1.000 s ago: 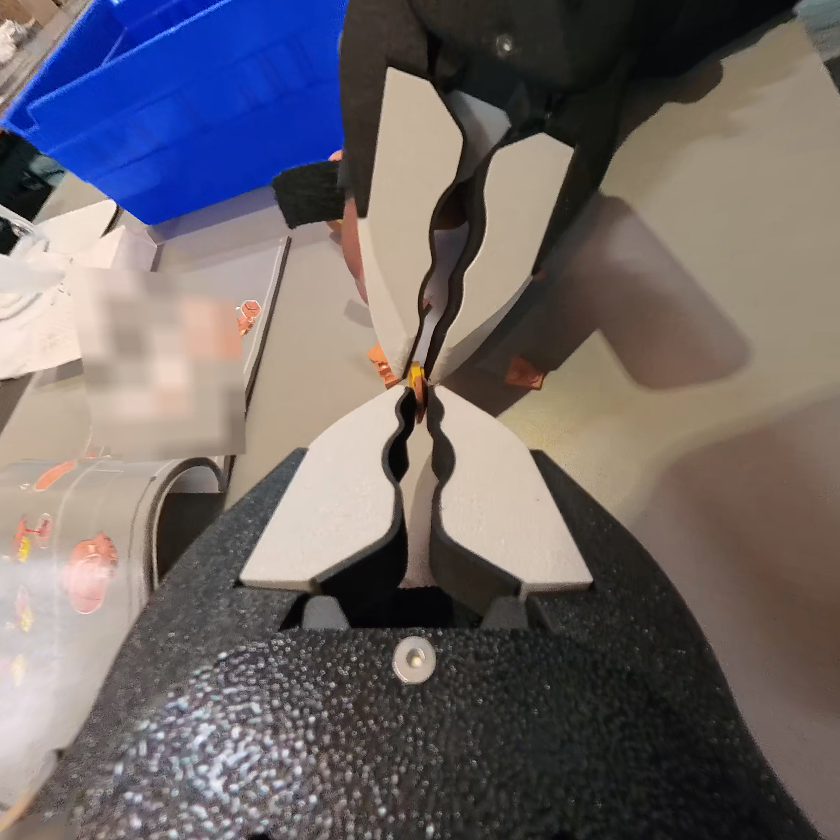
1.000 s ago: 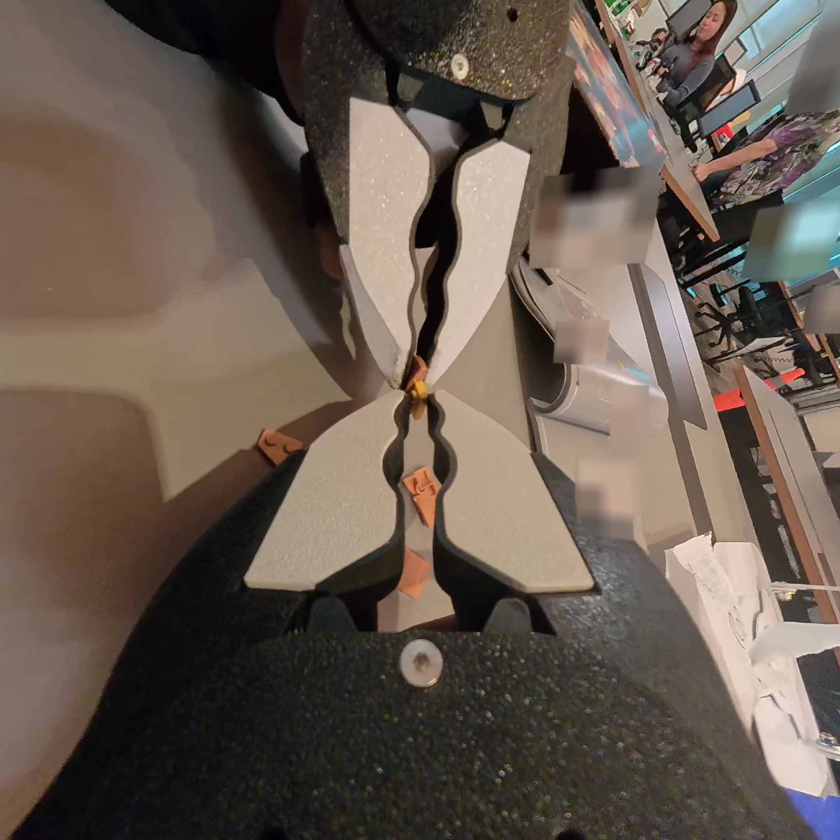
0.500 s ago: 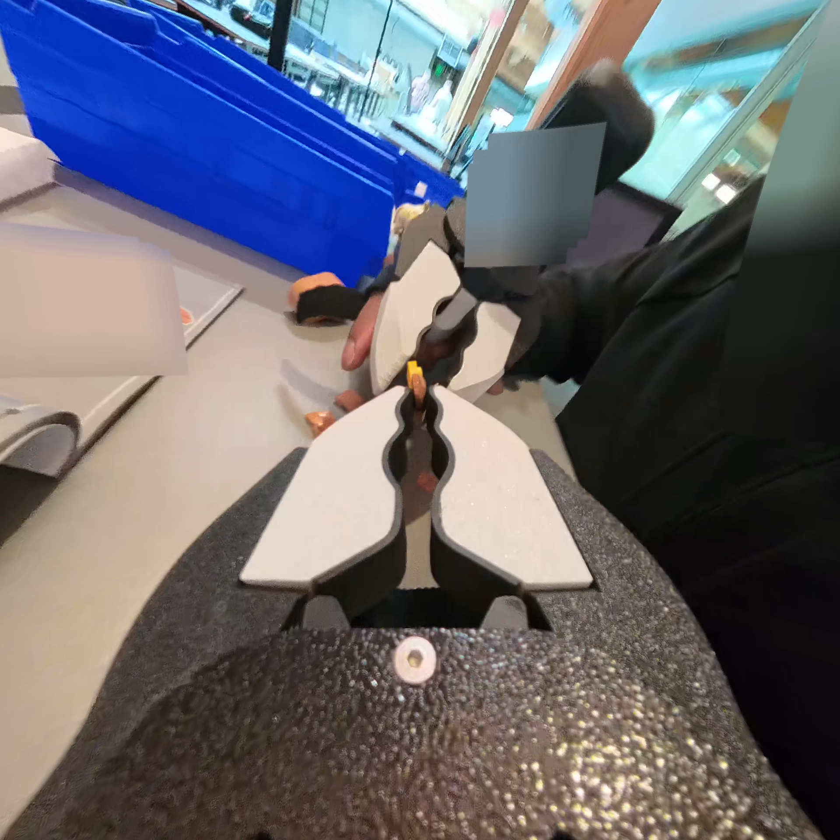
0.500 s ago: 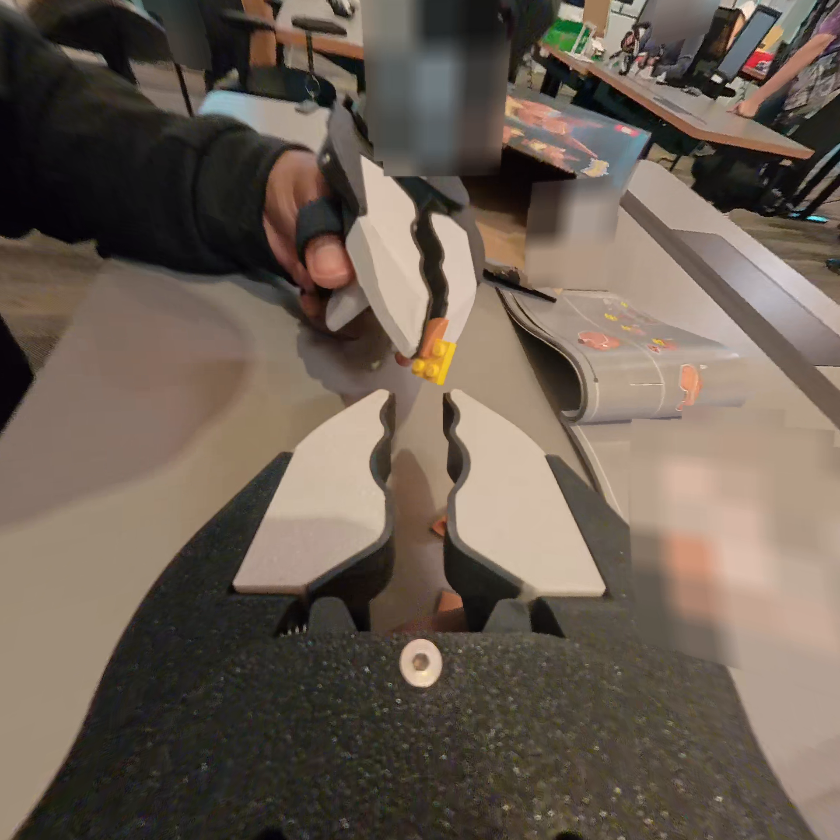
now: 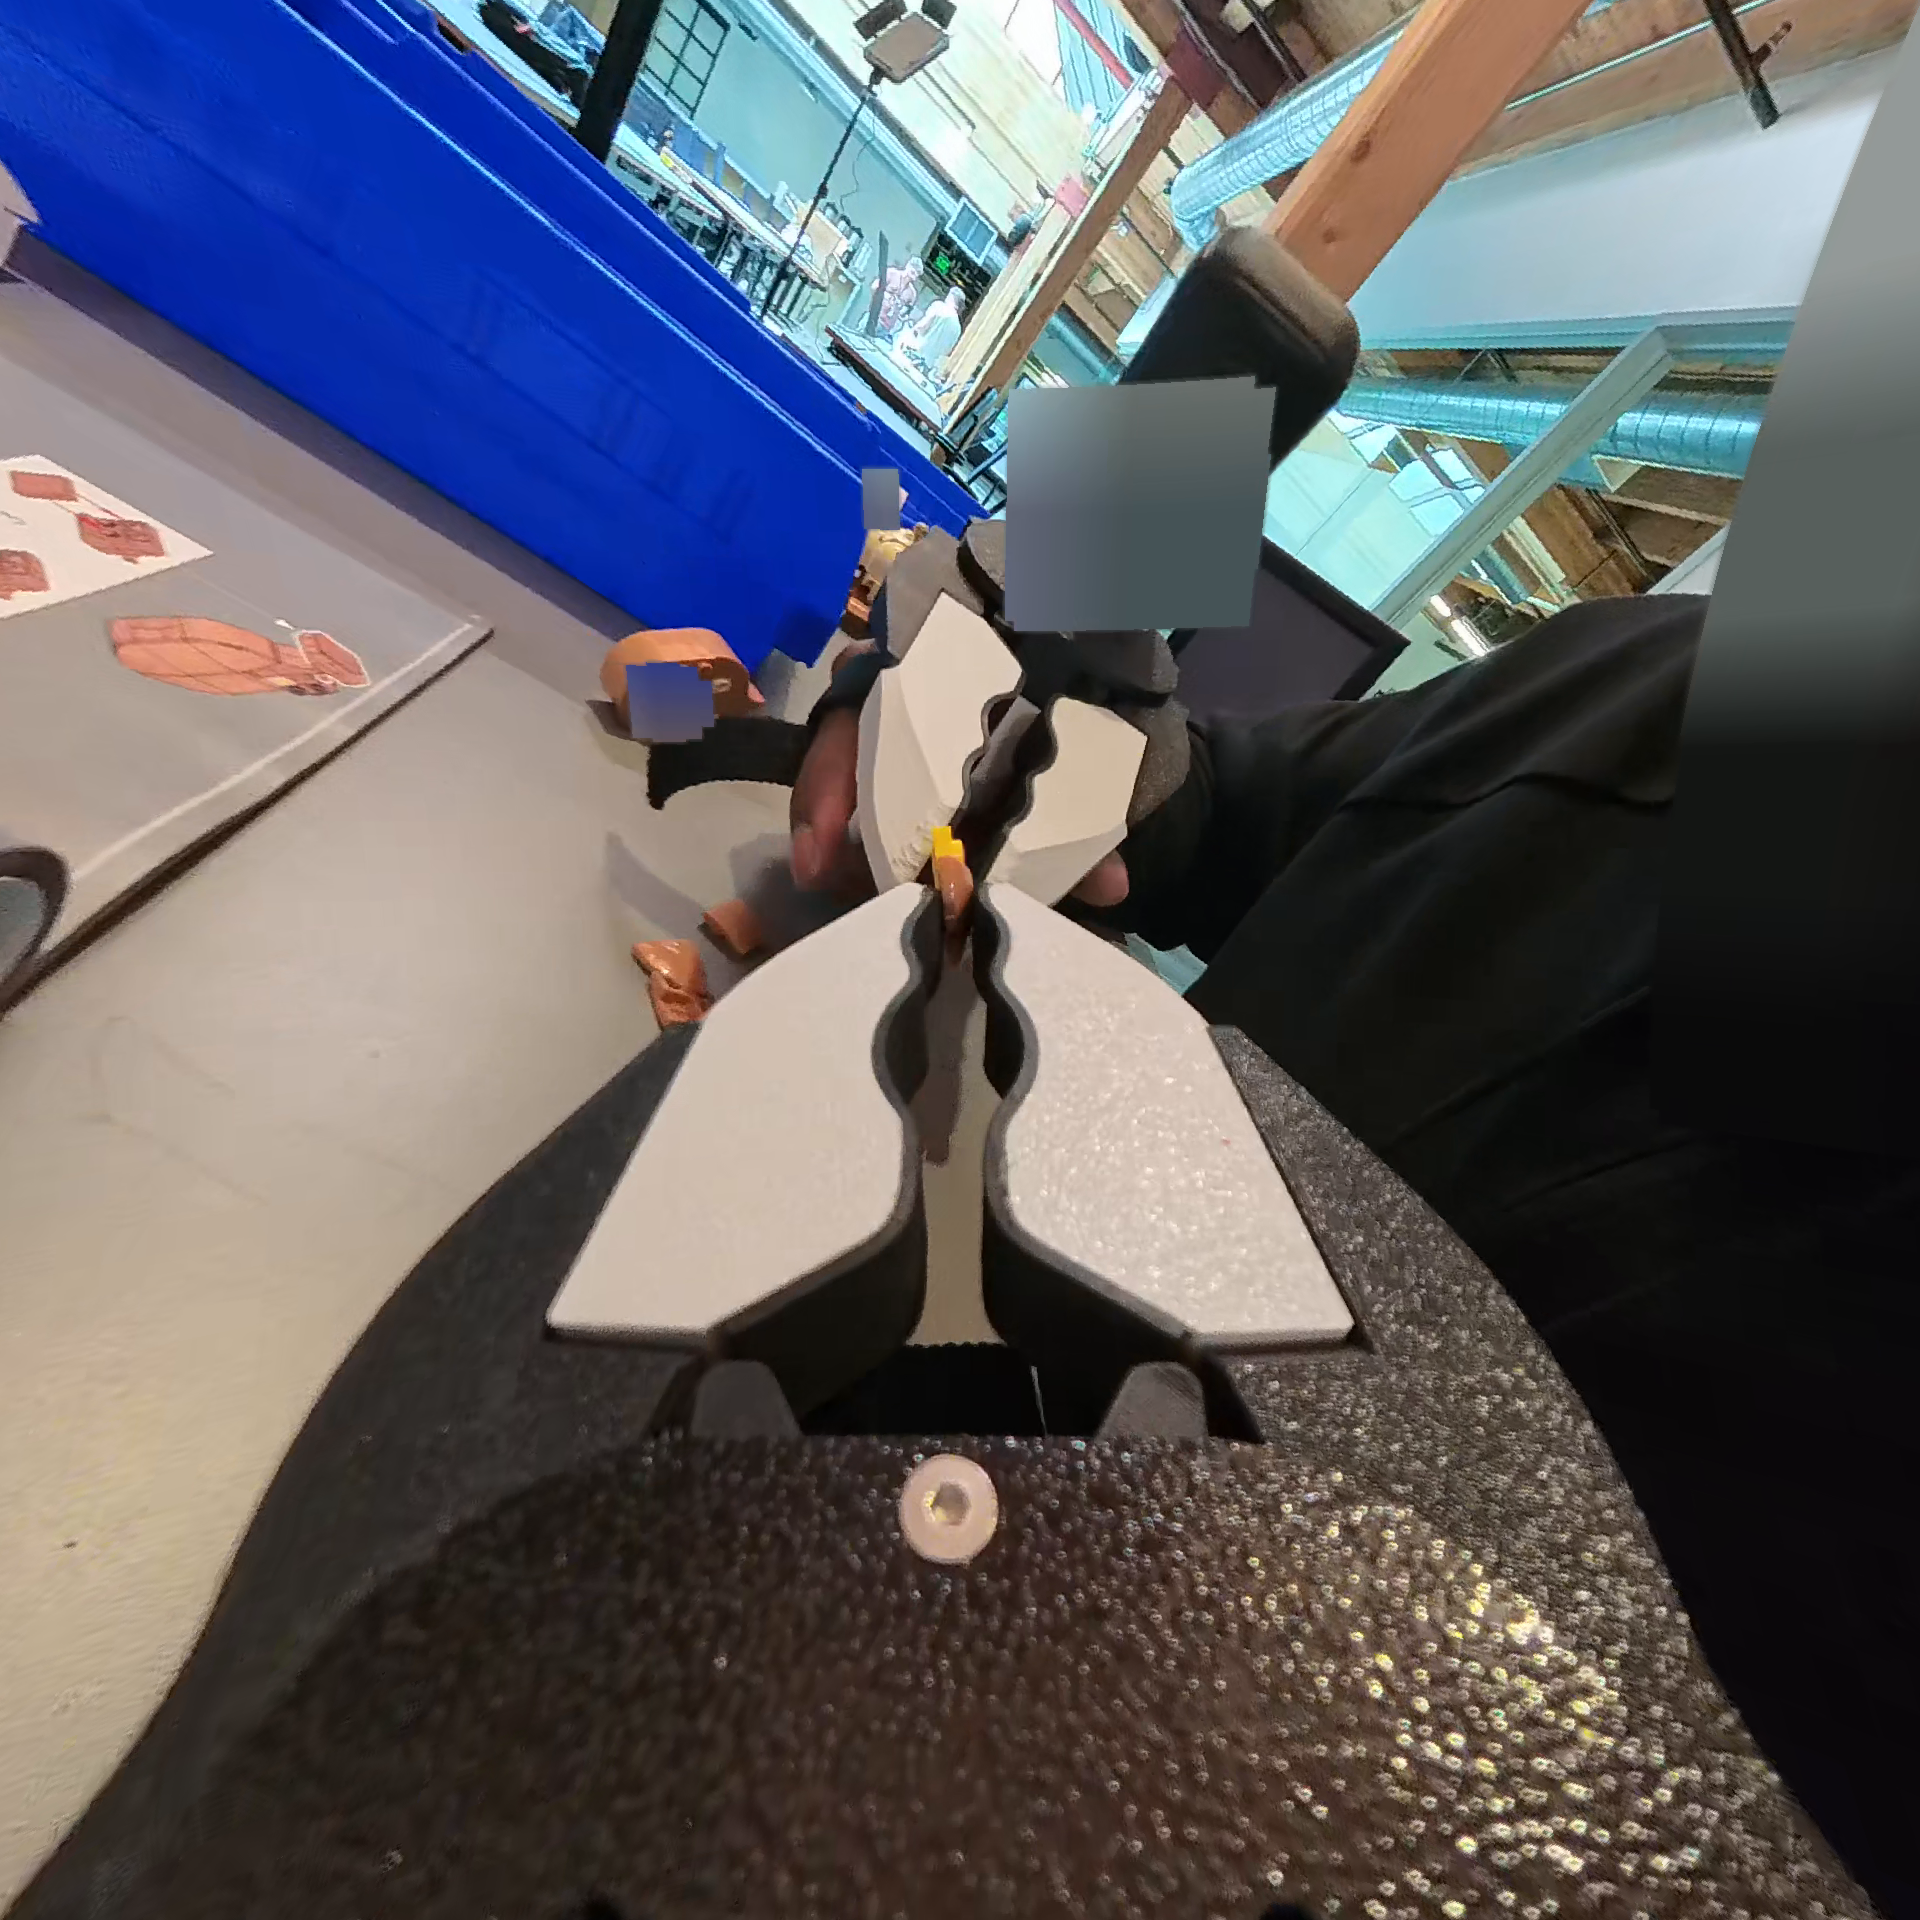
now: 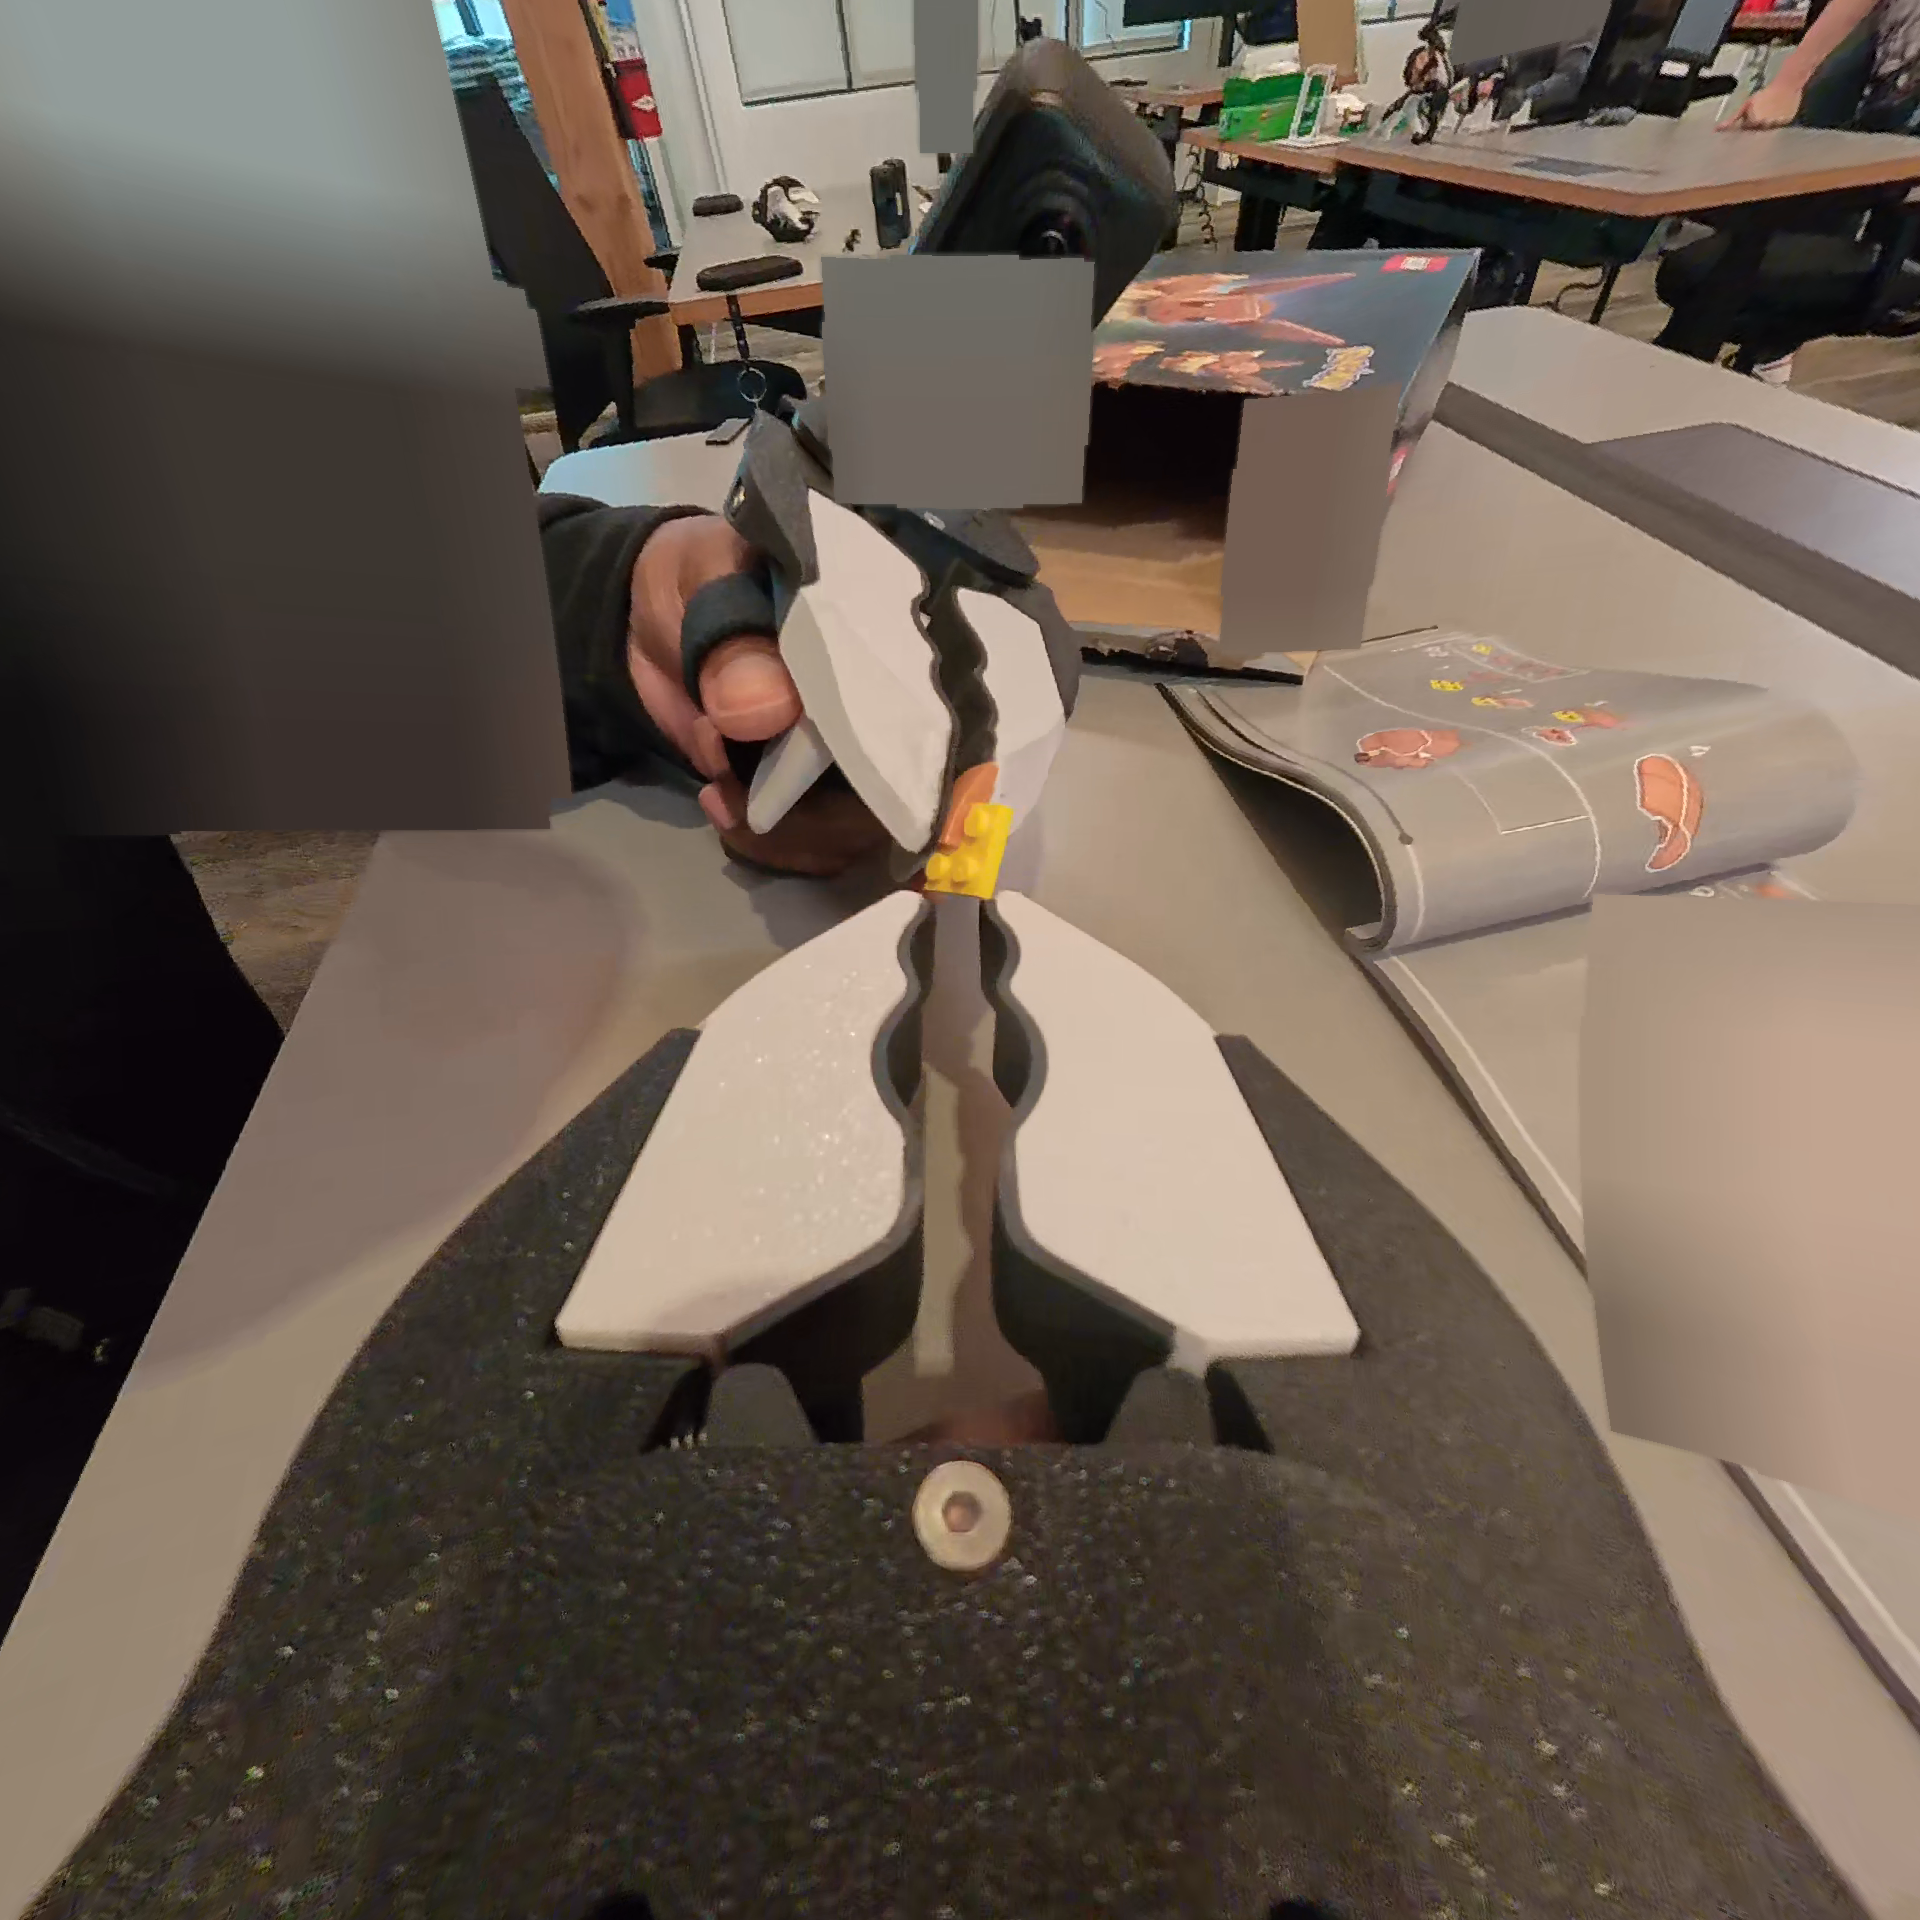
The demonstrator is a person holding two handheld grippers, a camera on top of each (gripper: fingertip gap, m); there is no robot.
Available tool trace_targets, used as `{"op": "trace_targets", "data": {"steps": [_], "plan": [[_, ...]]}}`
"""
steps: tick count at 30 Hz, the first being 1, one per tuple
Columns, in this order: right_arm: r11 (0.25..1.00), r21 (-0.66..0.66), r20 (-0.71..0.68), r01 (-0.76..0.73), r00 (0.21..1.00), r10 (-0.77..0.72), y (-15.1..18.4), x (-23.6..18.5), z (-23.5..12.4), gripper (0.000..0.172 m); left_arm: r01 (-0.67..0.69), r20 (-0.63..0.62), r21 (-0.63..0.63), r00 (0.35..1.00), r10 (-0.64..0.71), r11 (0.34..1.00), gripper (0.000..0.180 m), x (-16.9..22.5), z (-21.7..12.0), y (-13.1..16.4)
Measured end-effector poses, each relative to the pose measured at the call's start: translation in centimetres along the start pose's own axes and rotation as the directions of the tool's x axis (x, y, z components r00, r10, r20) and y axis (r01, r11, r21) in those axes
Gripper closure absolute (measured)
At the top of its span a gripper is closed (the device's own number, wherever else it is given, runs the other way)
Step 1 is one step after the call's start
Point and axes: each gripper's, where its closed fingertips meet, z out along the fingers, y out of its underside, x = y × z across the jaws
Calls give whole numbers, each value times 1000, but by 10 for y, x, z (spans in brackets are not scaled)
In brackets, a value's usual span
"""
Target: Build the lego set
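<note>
With left tongs [image 5: 951, 902] pinching the orange piece [image 5: 954, 885] and right tongs [image 6: 958, 906] nipping its attached yellow brick [image 6: 968, 852], raised over the tabletop [image 5: 312, 1039] by the person's edge, firm, square grips seem wise.

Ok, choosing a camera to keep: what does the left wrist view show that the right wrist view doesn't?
Left wrist only: long blue plastic bins and small orange plastic bricks on the grey tabletop. Right wrist only: a printed cardboard box and the small yellow plastic plate's studded face. Both: the open grey instruction booklet and the left tongs pinching a curved orange plastic piece.
</note>
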Motion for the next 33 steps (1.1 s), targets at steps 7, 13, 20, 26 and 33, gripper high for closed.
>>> {"op": "trace_targets", "data": {"steps": [7,13,20,26,33], "plan": [[1000,-7,1,-10,1000,10,2,0,1,162,2,18,-3,1000,-2,1000,176,-3,0,1],[998,-29,-30,47,998,-48,3,2,-1,161,-72,73,-25,995,73,997,175,-7,-2,1],[991,-85,-72,102,992,-108,14,9,0,160,-90,120,-6,989,90,996,175,-16,-10,-4],[991,-83,-98,108,988,-116,18,16,1,160,-98,141,21,985,94,995,175,-21,-16,-10],[995,-61,-94,75,992,-81,16,18,0,160,-75,135,54,989,67,996,175,-25,-21,-15]]}}
